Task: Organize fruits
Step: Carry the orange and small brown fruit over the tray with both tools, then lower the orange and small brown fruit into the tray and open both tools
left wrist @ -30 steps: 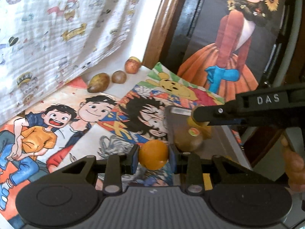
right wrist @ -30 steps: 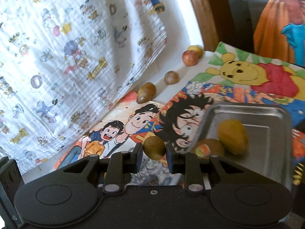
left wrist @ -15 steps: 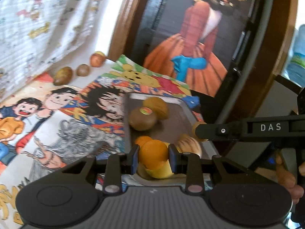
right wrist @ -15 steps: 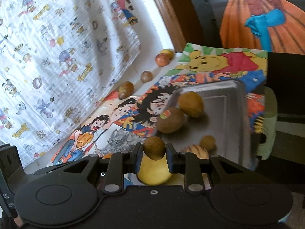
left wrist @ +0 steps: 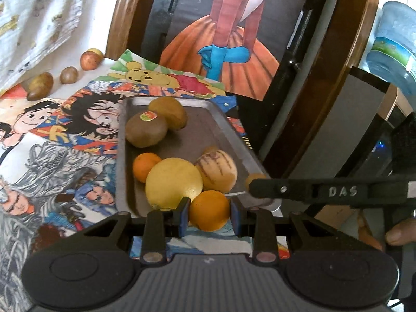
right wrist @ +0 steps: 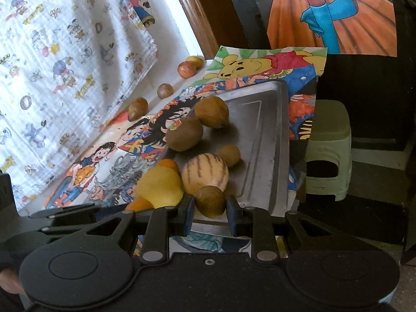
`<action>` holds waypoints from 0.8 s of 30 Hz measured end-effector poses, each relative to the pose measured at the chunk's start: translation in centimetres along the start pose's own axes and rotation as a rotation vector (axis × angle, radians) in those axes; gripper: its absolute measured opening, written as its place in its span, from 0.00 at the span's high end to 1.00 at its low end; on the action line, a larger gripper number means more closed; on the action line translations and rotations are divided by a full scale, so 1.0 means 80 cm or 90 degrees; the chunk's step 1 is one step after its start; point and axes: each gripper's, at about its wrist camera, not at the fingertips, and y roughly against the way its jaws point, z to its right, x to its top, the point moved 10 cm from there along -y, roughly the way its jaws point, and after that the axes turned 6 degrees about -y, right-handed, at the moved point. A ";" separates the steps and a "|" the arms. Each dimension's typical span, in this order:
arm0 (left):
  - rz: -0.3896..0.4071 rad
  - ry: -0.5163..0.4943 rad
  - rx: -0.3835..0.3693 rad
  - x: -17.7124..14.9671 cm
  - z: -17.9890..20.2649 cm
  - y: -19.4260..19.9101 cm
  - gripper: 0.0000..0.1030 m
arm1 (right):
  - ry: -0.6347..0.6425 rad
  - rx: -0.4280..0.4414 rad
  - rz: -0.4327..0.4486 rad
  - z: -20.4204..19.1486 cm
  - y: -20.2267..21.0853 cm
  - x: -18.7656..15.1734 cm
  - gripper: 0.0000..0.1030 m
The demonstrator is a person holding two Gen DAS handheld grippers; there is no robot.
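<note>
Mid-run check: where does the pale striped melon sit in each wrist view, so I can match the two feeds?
Left wrist: striped melon sits centre-right, on the near half of the metal tray, right of the yellow fruit.
Right wrist: striped melon sits at centre, just above the brown fruit held in the right tool.
Shared landmark: the stickered kiwi, farther along the tray.
</note>
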 end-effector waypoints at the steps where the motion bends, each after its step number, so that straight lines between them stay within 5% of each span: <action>1: 0.000 -0.002 -0.003 0.001 0.002 -0.002 0.66 | 0.003 -0.002 0.001 0.002 -0.001 0.000 0.73; 24: -0.006 -0.110 0.036 0.010 0.032 -0.024 0.66 | -0.009 -0.003 0.005 0.022 -0.009 -0.001 0.73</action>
